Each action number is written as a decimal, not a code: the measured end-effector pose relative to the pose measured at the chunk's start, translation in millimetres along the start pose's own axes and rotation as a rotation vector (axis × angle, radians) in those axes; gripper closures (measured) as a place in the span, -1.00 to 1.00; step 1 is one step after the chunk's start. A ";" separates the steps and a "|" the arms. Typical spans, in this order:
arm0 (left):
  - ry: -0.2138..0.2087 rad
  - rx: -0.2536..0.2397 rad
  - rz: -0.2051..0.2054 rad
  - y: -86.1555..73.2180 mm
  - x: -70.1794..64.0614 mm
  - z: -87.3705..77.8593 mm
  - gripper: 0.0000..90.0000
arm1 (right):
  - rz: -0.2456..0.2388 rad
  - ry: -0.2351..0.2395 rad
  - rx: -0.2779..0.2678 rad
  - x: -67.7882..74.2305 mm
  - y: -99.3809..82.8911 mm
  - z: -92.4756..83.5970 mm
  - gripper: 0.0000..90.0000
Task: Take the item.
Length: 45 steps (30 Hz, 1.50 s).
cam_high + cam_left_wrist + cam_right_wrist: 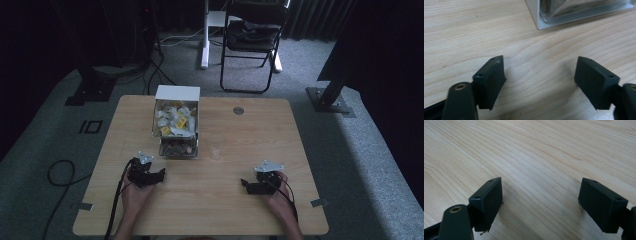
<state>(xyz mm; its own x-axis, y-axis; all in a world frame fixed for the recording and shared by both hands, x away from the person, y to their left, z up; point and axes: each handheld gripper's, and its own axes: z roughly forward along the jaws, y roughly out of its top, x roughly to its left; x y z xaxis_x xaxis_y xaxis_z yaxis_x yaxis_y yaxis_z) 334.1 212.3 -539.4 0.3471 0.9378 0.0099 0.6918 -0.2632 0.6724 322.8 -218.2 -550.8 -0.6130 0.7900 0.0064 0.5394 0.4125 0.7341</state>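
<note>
Item: clear box (176, 127) with a white lid, standing on the wooden table (225, 200) toward its far-left middle, holding white and yellow packets in its upper part and darker pieces in a lower compartment; contents too small to identify further. Status: work is judged to be at its very beginning, since nothing is sitting out on the tabletop and neither tool is carrying anything; everything is still to be done. Tool 1: left gripper (161, 175), resting low over the table just in front of the box and slightly to its left, apart from it; in the left gripper view its 2 jaws are standing apart with bare wood between them, and the box corner (564, 17) is lying just ahead, untouched. Tool 2: right gripper (245, 184), sitting well apart from the box at the near right, jaws spread wide over bare wood grain, gripping nothing. Nearest tool to the box: the left.
</note>
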 end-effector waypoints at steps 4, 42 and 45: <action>-0.020 0.024 -0.010 1.7 -1.7 -3.7 -0.23 | -0.007 0.007 0.001 -1.1 -0.7 -0.8 -0.57; -0.127 -0.167 0.128 28.4 -34.0 -47.7 -0.10 | -0.015 0.015 -0.001 -2.0 -1.0 -1.1 -0.57; -0.127 -0.178 0.128 33.0 -33.2 -48.2 -0.12 | -0.015 0.015 -0.001 -2.0 -1.0 -1.1 -0.57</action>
<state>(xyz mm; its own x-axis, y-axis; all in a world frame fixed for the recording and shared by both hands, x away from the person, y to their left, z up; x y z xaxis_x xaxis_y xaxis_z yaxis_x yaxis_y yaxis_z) 314.9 183.4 -481.9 0.5094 0.8604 0.0176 0.5186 -0.3233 0.7915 322.8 -220.7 -550.9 -0.6295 0.7770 0.0061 0.5300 0.4236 0.7346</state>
